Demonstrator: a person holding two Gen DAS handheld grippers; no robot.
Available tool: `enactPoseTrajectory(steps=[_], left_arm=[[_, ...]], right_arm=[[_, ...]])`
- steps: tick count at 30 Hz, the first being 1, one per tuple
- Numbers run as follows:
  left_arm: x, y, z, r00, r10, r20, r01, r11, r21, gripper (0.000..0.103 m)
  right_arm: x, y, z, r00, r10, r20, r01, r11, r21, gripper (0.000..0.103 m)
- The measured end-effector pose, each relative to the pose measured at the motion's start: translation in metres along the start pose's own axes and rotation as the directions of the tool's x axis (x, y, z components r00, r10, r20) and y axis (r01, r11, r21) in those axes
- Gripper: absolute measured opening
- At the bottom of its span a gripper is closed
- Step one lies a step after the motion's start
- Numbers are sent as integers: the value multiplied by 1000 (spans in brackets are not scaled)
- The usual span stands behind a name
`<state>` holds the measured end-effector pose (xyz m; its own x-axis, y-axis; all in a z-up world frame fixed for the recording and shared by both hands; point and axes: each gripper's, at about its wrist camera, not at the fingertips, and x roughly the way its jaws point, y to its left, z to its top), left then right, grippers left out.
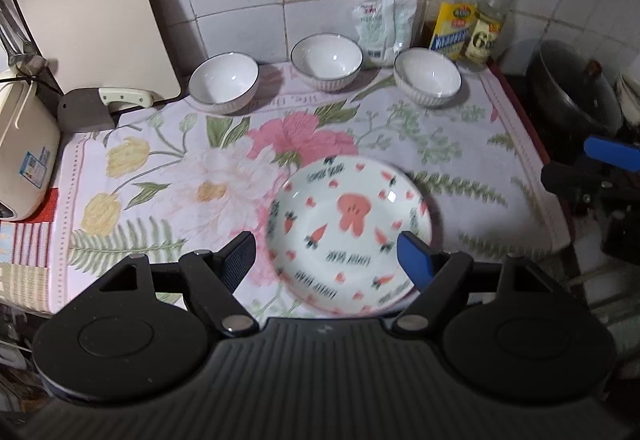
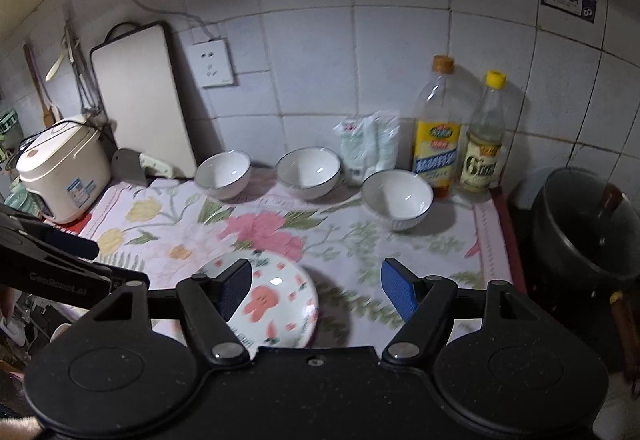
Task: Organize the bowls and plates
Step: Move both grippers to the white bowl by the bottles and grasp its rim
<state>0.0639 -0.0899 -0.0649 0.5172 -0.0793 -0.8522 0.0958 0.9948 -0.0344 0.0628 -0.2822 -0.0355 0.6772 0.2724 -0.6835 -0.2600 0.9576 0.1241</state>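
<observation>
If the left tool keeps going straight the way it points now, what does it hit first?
Most likely the white carrot-and-rabbit patterned plate lying on the floral cloth; the open left tool points down at it, though depth is unclear.

We see the plate [image 1: 348, 228] on the cloth [image 1: 168, 168], near its front edge. Three bowls [image 1: 327, 58] line the back, bottles [image 1: 454, 4] behind the rightmost.

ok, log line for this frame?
left tongs: open, empty | right tongs: open, empty | carrot plate: on floral cloth | three white bowls: unstacked at wall
</observation>
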Motion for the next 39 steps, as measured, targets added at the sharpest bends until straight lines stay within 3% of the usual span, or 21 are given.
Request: enactPoseTrajectory(steps=[7, 15, 22, 26, 30, 32, 35, 39], left_arm=[[33, -25, 28, 999, 46, 11, -45, 998, -48, 77], [75, -46, 57, 996, 38, 85, -24, 987, -159, 77], [124, -60, 73, 986, 14, 165, 32, 961, -274, 77], [167, -66, 75, 984, 3, 176, 62, 929, -364, 77], [201, -77, 83, 979, 18, 201, 61, 922, -382, 75], [216, -81, 90, 981, 19, 194, 59, 920, -387, 73], [235, -84, 100, 989, -38, 146, 92, 919, -383, 63], [250, -87, 107, 990, -58, 127, 103, 919, -381, 61]], right_arm=[[30, -55, 25, 999, 36, 21, -35, 999, -31, 76], [86, -104, 43, 993, 65, 95, -60, 997, -58, 76], [164, -143, 41, 998, 54, 21, -56, 997, 56, 76], [207, -169, 35, 999, 35, -8, -33, 981, 190, 76], [237, -184, 32, 997, 67, -45, -54, 967, 251, 75], [250, -190, 33, 995, 74, -69, -53, 961, 270, 75], [263, -195, 35, 992, 93, -83, -65, 955, 291, 73], [278, -199, 39, 988, 108, -109, -73, 955, 288, 68]])
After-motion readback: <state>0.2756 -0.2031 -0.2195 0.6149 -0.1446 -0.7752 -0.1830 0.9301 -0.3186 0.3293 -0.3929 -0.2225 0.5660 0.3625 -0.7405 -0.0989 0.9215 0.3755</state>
